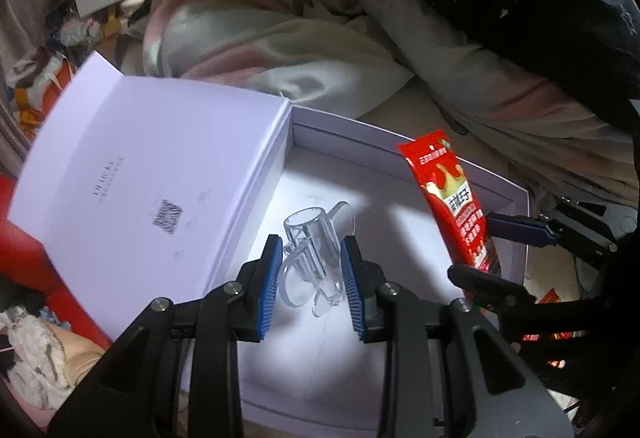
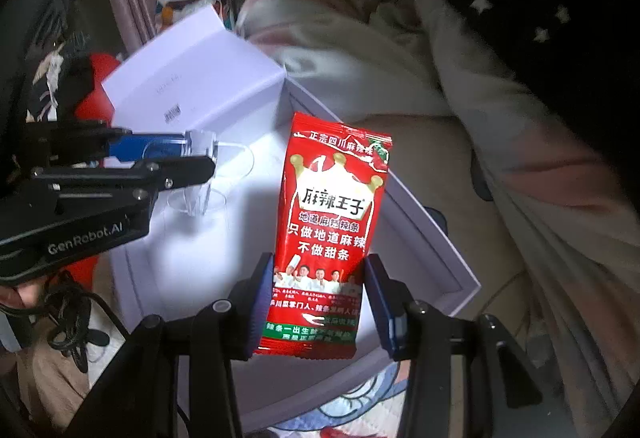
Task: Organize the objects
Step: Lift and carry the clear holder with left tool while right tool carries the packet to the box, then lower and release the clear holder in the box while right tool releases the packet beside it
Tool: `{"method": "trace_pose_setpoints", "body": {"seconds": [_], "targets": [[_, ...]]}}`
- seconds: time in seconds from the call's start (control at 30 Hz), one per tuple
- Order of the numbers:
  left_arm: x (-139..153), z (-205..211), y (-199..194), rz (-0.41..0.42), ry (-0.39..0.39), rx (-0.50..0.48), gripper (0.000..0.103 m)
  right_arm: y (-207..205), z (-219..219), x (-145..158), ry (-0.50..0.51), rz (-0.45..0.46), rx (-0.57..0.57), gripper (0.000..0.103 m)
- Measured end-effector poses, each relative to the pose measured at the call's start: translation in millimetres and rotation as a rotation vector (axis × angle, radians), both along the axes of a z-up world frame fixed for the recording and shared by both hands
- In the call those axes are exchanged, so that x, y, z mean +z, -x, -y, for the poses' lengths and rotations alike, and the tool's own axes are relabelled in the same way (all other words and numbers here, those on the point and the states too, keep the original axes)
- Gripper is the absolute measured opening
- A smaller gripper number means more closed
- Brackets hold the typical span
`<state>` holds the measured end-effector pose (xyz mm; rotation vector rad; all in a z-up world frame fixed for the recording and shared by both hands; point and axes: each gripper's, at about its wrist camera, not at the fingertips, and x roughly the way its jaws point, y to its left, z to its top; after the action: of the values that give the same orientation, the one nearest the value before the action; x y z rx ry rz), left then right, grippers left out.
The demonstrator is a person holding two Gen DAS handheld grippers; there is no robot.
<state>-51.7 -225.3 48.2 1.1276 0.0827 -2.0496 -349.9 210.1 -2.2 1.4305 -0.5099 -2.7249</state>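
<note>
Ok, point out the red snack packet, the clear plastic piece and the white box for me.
red snack packet [image 2: 332, 206]: right wrist view, printed front.
clear plastic piece [image 1: 310, 250]: left wrist view, its transparent body.
white box [image 1: 400, 154]: left wrist view, far inner wall.

A: What is that clear holder [image 1: 310, 258] made of?

B: Transparent hard plastic, smooth and shiny. The box [image 1: 404, 238] under it looks like matt white cardboard, and so does its lid [image 1: 132, 174].

A: And the red snack packet [image 2: 324, 234]?

B: Glossy printed film, crinkled at its sealed ends. The fingers [image 1: 267, 286] have ribbed blue pads on black matt plastic. The blanket [image 1: 256, 38] behind looks like soft, plush cloth.
</note>
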Motion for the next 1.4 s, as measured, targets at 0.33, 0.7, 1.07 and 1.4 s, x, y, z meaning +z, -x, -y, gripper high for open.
{"method": "trace_pose_setpoints", "body": {"seconds": [0.33, 0.7, 1.07, 1.4], "targets": [[-23, 17, -1, 0.033, -0.022, 0.032, 0.029, 24, 10, -15, -0.008, 0.04, 0.04, 0.045], [-18, 23, -15, 0.009, -0.016, 0.121, 0.029, 31, 21, -14, -0.029, 0.059, 0.044, 0.047], [10, -2, -22, -0.019, 0.032, 0.153, 0.043, 12, 16, 10, -0.05, 0.022, 0.01, 0.056], [51, -48, -21, -0.055, 0.091, 0.161, 0.043, -14, 1, 54, -0.067, -0.072, -0.032, 0.056]]}}
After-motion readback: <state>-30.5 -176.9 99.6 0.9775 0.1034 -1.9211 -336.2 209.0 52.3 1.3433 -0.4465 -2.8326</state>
